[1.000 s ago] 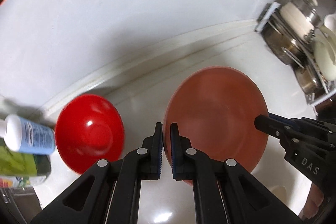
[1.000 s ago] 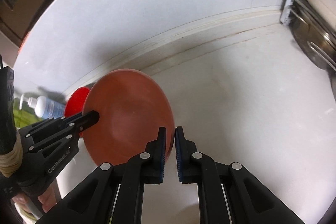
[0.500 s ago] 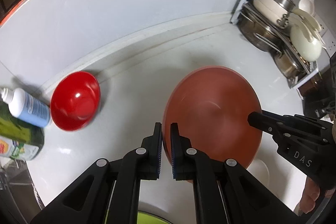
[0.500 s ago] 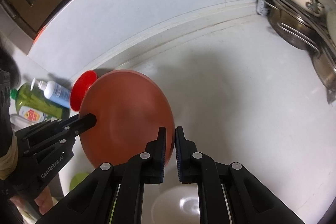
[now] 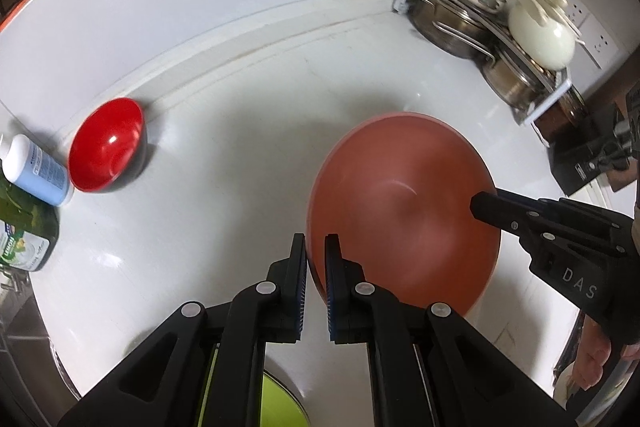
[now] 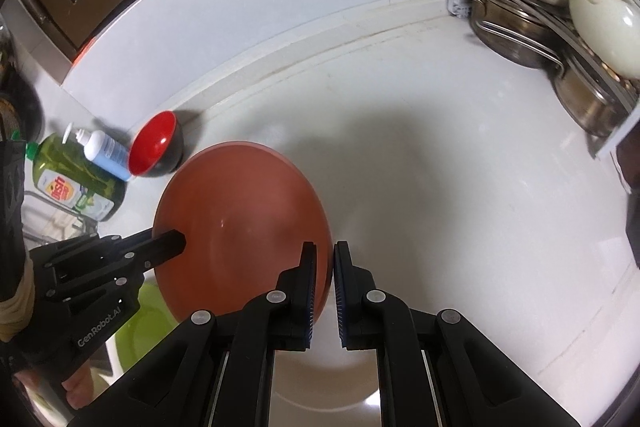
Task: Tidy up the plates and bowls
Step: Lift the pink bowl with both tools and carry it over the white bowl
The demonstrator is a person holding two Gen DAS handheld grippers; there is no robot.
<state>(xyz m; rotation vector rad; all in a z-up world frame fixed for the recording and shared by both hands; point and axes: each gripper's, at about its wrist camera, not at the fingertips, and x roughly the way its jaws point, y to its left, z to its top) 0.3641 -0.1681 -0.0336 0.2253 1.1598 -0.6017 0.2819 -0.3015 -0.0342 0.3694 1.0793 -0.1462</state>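
Note:
A large terracotta plate (image 5: 400,211) (image 6: 240,211) hangs above the white counter (image 5: 240,187), held from both sides. My left gripper (image 5: 315,255) is shut on its left rim, and its tip (image 6: 176,241) shows in the right wrist view. On the opposite rim my right gripper (image 6: 325,267) is shut, reaching in from the right (image 5: 480,205) in the left wrist view. A red bowl with a black outside (image 5: 106,145) (image 6: 154,143) stands apart by the back wall. Below the plate lie a green plate (image 6: 148,319) (image 5: 280,399) and a white dish (image 6: 320,387), both partly hidden by the grippers.
A rack with steel pots and cream cookware (image 5: 500,27) (image 6: 560,7) fills the back right corner. A white pump bottle (image 6: 104,151) (image 5: 36,171) and a green dish-soap bottle (image 6: 68,183) (image 5: 20,227) stand at the left edge.
Both grippers have lifted the terracotta plate up and back from the wall. The red bowl now looks farther off, and the green plate and white dish have come into view below.

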